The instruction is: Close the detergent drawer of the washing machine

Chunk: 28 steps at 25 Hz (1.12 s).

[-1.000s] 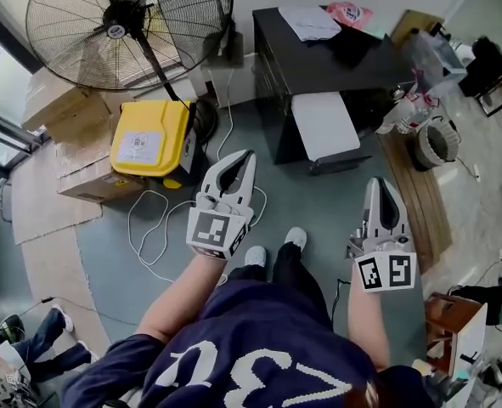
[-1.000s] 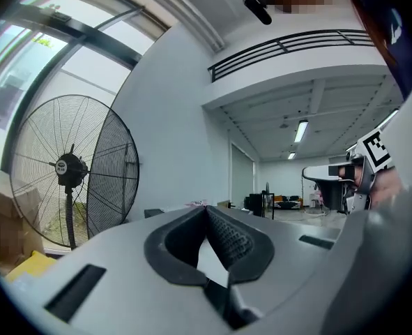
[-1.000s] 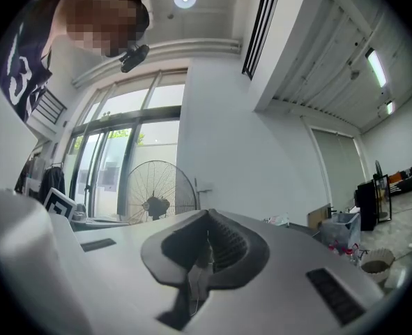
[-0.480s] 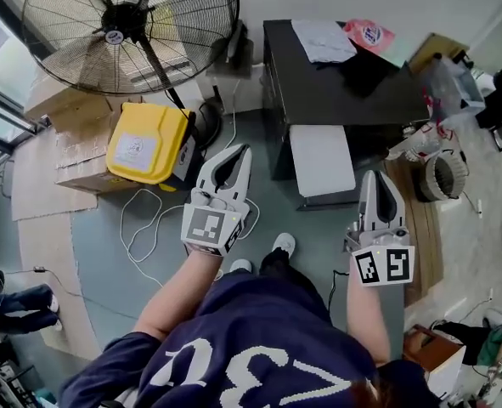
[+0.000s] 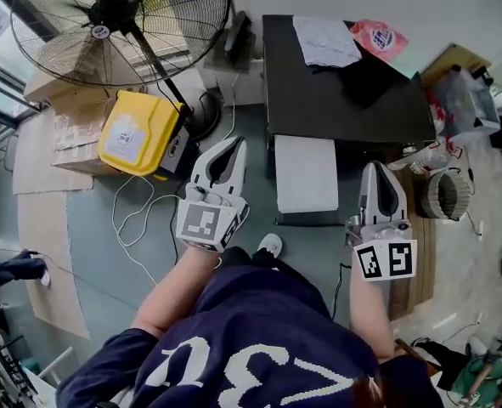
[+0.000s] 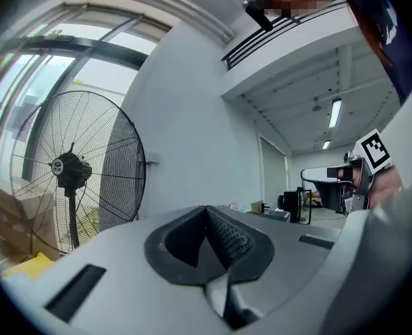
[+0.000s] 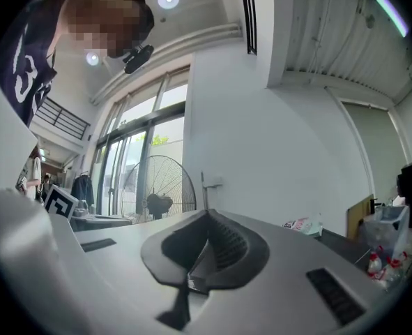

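Grey floor (image 5: 314, 249) is filling the head view, where the left tool (image 5: 234, 145) and right tool (image 5: 376, 170) are pointing ahead, both shut and empty. No washing machine or drawer is showing, so the closing is not yet begun. In the left gripper view the jaws are meeting on nothing, with a fan (image 6: 72, 169) beyond. The right gripper view is showing likewise shut jaws, and the drawer is nowhere in sight.

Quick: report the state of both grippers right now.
Left gripper: closed, nothing between its jaws.
Right gripper: closed, nothing between its jaws.
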Tool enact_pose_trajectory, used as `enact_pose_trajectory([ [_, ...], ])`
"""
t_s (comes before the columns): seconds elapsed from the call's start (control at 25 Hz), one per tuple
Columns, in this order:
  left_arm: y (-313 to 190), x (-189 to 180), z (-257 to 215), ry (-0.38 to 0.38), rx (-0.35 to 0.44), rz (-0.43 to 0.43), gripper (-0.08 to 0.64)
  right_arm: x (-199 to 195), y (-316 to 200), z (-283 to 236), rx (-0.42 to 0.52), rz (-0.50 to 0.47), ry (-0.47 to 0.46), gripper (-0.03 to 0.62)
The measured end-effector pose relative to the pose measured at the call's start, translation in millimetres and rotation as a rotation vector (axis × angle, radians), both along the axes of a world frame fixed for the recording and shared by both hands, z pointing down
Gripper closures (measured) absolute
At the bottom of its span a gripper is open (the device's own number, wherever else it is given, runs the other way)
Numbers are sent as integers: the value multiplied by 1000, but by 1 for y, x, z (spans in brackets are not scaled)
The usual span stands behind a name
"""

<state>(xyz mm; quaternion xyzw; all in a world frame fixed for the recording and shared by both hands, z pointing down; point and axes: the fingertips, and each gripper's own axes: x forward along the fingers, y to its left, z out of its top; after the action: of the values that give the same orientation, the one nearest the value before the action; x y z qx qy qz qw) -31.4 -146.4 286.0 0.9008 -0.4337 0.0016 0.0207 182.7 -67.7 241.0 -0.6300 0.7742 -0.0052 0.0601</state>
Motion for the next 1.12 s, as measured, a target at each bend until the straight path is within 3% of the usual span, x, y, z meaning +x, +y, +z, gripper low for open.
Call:
enact_pose_trajectory([
  [0.32, 4, 26, 27, -19, -32, -5, 541, 32, -10, 32, -34, -31, -27, 577],
  [0.6, 12, 34, 51, -9, -79, 49, 541, 40, -6, 65, -104, -55, -19, 577],
  [0.96, 49, 53, 89, 11, -139, 228, 540, 52, 33, 154, -277, -145, 40, 577],
  [1.12, 76, 61, 112, 5, -188, 345, 540, 45, 53, 194, -386, -235, 42, 577],
])
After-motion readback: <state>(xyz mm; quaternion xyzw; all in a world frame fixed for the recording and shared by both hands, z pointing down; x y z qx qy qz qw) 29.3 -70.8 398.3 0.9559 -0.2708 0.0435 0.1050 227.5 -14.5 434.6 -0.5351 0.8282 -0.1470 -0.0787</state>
